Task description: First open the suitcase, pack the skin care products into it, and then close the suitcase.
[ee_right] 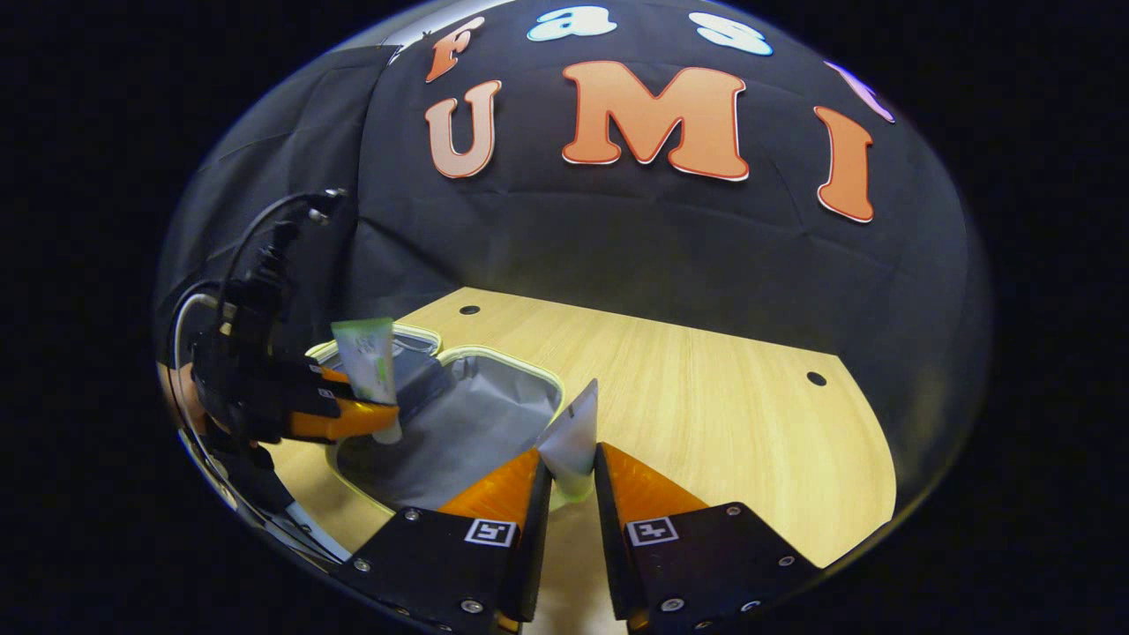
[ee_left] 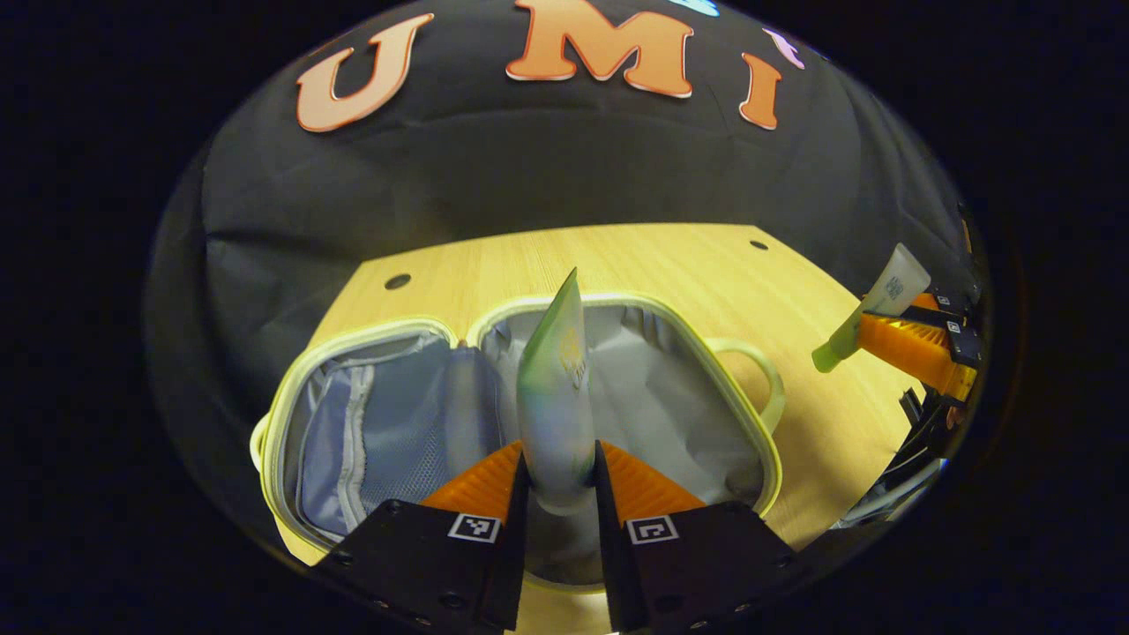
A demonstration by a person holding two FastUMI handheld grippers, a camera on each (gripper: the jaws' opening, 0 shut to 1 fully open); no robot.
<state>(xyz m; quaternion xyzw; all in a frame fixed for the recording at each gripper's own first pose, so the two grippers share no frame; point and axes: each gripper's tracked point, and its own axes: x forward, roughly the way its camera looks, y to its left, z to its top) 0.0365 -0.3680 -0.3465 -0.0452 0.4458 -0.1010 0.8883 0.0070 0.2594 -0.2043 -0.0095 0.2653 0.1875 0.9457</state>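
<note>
While suitcase [ee_left: 529, 388] open: 2 tubes clamped.

Black gripper bodies with screws and square markers, ridged orange fingers [ee_left: 481, 483]; black cables trailing off left gripper [ee_right: 353, 414].

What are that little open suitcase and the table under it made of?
The suitcase looks like a hard pale-yellow shell, probably plastic, lined with creased grey fabric; one half has a mesh pocket with a zip. The table shows light wood grain, matte, possibly laminate.
</note>
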